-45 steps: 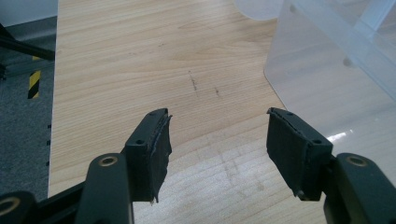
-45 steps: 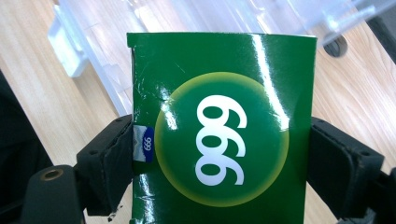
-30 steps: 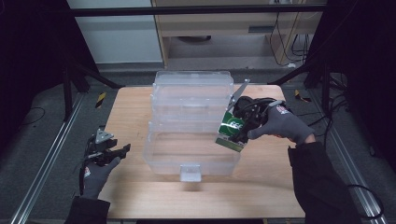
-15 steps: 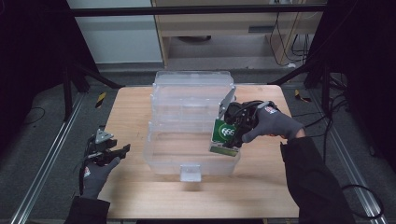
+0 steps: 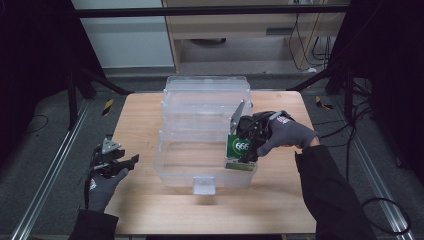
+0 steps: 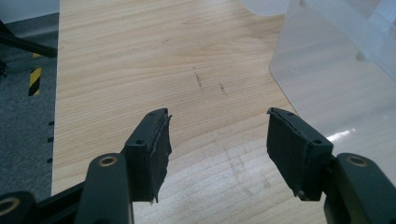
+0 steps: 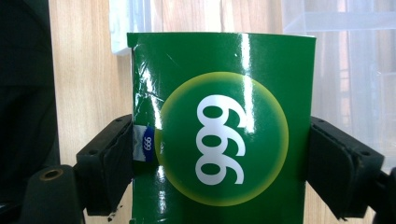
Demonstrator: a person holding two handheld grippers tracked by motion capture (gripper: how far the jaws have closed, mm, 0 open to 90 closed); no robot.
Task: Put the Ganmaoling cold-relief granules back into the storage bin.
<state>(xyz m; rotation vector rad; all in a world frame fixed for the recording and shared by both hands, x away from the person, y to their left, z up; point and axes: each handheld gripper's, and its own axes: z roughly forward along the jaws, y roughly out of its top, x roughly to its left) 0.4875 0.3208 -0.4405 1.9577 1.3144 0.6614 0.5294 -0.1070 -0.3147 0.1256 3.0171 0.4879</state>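
Surface: light wooden table with visible grain, standing on a grey floor; dark metal frame rails run along both sides.
Left gripper: the left gripper sits low at the near left edge of the table, held in a gloved hand. In the left gripper view its two black jaws stand wide apart with nothing between them, only bare wood below.
Left gripper and box: the corner of the clear box appears at the right of the left gripper view, near the right jaw but not touching it.
Clear box: large transparent plastic storage box stands in the middle of the table, open, with a small latch at its front wall. Its clear lid is raised behind it, toward the far edge.
Right gripper: the right gripper is clenched on the green packet, one black pad pressed on each side edge, as the right gripper view shows.
Green packet: glossy green cardboard packet with a white "999" in a yellow-edged circle. It is upright, slightly tilted, at the right wall of the clear box near its front corner. I cannot tell if it touches the wall.
Background: pale cabinet and hanging cables behind the table, in shadow.
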